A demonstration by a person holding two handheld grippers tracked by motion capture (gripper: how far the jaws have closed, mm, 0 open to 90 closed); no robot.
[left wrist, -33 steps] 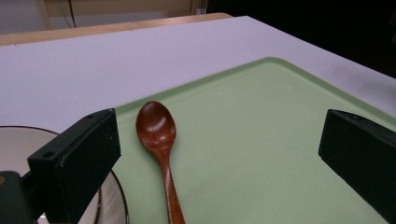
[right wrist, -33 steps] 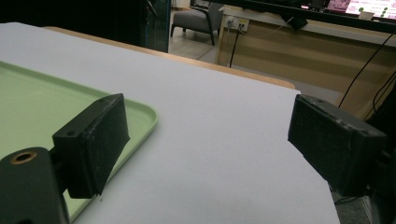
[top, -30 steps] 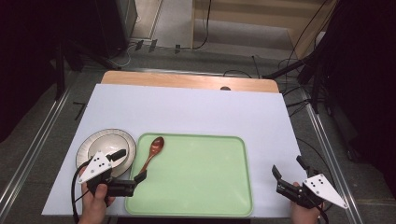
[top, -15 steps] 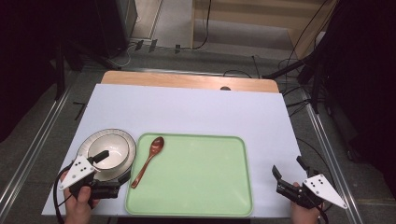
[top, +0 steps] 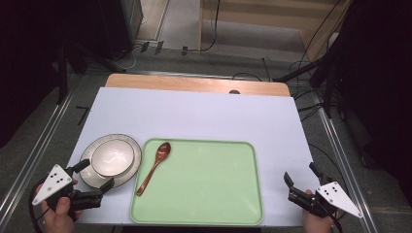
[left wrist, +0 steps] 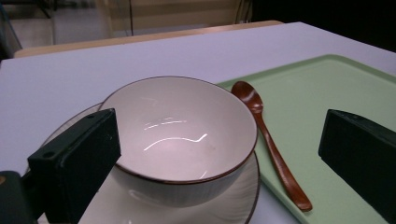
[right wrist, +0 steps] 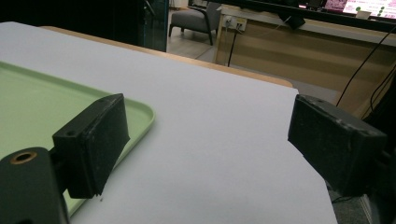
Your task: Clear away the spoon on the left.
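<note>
At the near edge of the table, a person is holding the left gripper (top: pixel 93 181) with its jaws spread wide and gripping nothing, aimed at the white bowl (top: pixel 112 157) that is sitting on a ribbed plate (top: pixel 87 175) at the near left corner. In the left gripper view the bowl (left wrist: pixel 180 135) is lying just ahead of the gap between the two black jaws, and neither jaw is touching its rim. At the near right corner the right gripper (top: pixel 302 182) is resting over bare white tabletop (top: pixel 204 116), its jaws likewise wide apart and empty, just off the right edge of the green tray (top: pixel 214 187).

A brown wooden spoon (top: pixel 154 167) is lying on the tray's left side, bowl end pointing away, its handle running close by the plate's rim.

The risks from here look plain enough. The bowl is smooth, rounded and loose on the plate, so a pinch on the rim could slip or tip it, and a jaw coming in low could shove the plate sideways into the tray's edge. The right-hand jaw is also passing near the spoon and could knock it.

Farther off, the wooden table edge (top: pixel 194 83) and trailing cables on the floor are sitting well clear of the work.
</note>
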